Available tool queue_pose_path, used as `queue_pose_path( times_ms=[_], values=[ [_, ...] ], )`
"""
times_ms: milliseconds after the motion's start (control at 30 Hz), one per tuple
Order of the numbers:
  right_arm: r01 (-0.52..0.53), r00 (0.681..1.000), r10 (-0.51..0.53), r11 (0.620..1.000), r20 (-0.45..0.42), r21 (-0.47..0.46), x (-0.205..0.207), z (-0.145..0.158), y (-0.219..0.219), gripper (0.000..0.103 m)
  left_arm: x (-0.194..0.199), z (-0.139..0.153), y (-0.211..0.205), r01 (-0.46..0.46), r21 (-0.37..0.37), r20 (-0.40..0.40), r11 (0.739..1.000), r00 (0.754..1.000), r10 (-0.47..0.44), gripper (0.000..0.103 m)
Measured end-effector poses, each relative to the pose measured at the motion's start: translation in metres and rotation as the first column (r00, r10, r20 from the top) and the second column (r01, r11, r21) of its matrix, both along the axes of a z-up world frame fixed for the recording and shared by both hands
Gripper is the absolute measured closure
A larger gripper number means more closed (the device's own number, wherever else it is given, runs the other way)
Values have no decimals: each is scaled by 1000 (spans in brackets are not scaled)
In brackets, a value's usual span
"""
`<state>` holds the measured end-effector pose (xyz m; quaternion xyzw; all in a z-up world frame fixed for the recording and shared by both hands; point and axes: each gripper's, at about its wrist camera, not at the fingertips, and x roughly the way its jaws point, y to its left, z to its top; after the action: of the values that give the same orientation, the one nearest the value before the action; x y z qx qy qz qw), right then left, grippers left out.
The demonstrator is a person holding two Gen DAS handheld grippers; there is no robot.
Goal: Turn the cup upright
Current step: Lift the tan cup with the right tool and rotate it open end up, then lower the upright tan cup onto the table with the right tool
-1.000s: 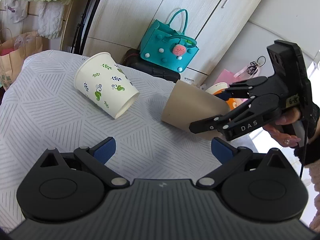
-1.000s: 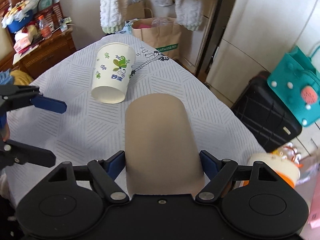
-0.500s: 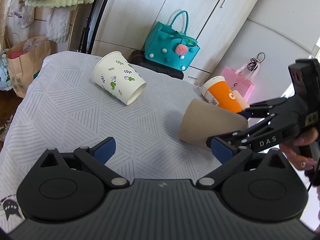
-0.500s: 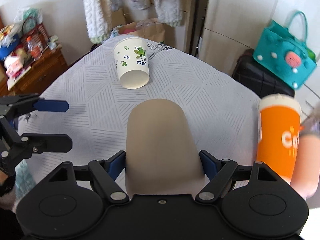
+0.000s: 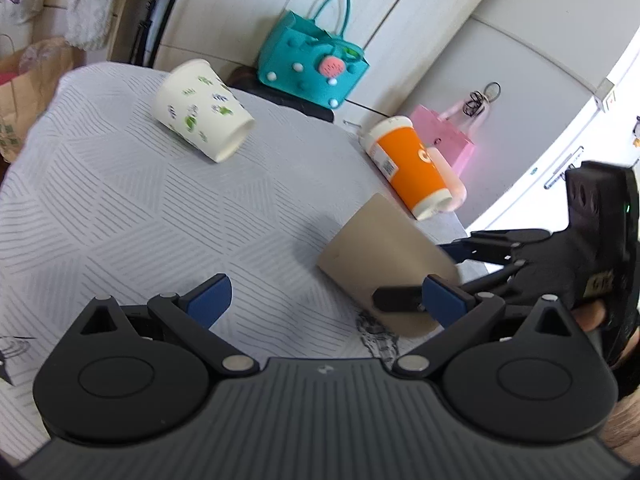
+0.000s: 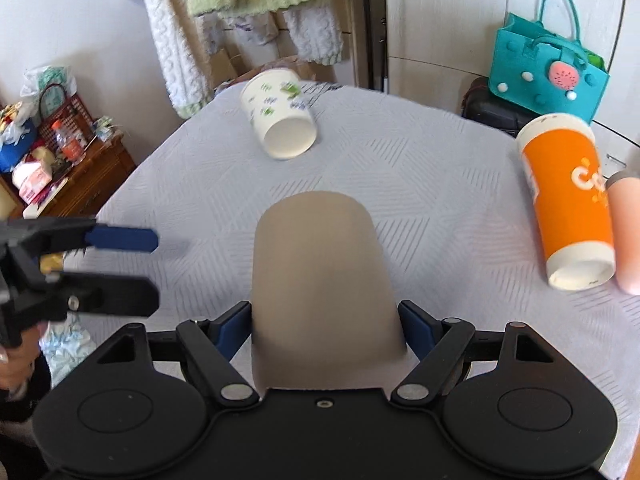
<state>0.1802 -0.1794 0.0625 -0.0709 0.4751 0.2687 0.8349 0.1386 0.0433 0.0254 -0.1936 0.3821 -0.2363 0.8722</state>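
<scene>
My right gripper (image 6: 326, 326) is shut on a plain brown paper cup (image 6: 320, 276), held above the table with its closed bottom pointing away from the camera. The cup also shows in the left wrist view (image 5: 384, 256), tilted, with the right gripper (image 5: 452, 276) clamped on it. My left gripper (image 5: 326, 300) is open and empty above the table; it appears in the right wrist view (image 6: 124, 268) at the left. A white cup with a leaf print (image 5: 202, 110) (image 6: 280, 118) lies on its side at the far end. An orange cup (image 5: 412, 166) (image 6: 568, 200) stands upside down at the right.
The table (image 5: 120, 200) has a grey patterned cloth. A pink bottle (image 6: 626, 232) stands beside the orange cup. A teal bag (image 5: 316, 68), a pink bag (image 5: 448, 140) and cupboards lie beyond the table. A wooden shelf with clutter (image 6: 52, 160) is at the left.
The right gripper has carried the brown cup lower and closer to the left gripper. Both views have swung, so the orange cup now shows fully on the table.
</scene>
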Motion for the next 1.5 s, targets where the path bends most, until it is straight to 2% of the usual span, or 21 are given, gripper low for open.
queue_pose_path(
  times_ms=[133,233,367,433,600,700,800,933,1000,1300,1500],
  values=[
    [-45,998,46,999,50,-5,-8,-4,0,20,5,-3,-8,9,-14,-30,1000,1000,-9,0],
    [-82,996,82,997,46,12,-5,-2,-4,19,8,-6,-13,15,-42,-58,999,998,-17,0],
    [-158,987,156,987,47,34,-4,7,-12,11,18,-13,-20,27,-142,-131,990,990,-46,0],
    [-190,981,189,981,43,28,-5,9,-15,11,24,-17,-26,33,-187,-169,982,983,-65,0],
    [-239,971,240,970,-7,50,-2,8,-22,11,37,-23,-51,46,-199,-221,979,971,-90,0],
    [-268,963,268,962,-8,47,-1,8,-23,11,45,-29,-55,48,-225,-254,973,961,-106,0],
    [-282,959,283,958,-20,44,5,9,-21,11,50,-29,-55,35,-216,-249,976,964,-90,1],
    [-314,949,314,949,-41,7,11,8,-15,11,54,-34,-58,38,-252,-264,967,959,-106,6],
    [-322,946,321,947,-50,-1,16,6,-12,12,52,-33,-61,20,-227,-253,974,964,-79,12],
    [-344,937,344,939,-62,11,21,-4,-10,16,47,-27,-66,31,-183,-193,983,979,-67,14],
    [-334,943,334,943,-3,4,9,-2,-15,16,36,-17,-72,64,-119,-104,991,992,-76,19]
  ],
)
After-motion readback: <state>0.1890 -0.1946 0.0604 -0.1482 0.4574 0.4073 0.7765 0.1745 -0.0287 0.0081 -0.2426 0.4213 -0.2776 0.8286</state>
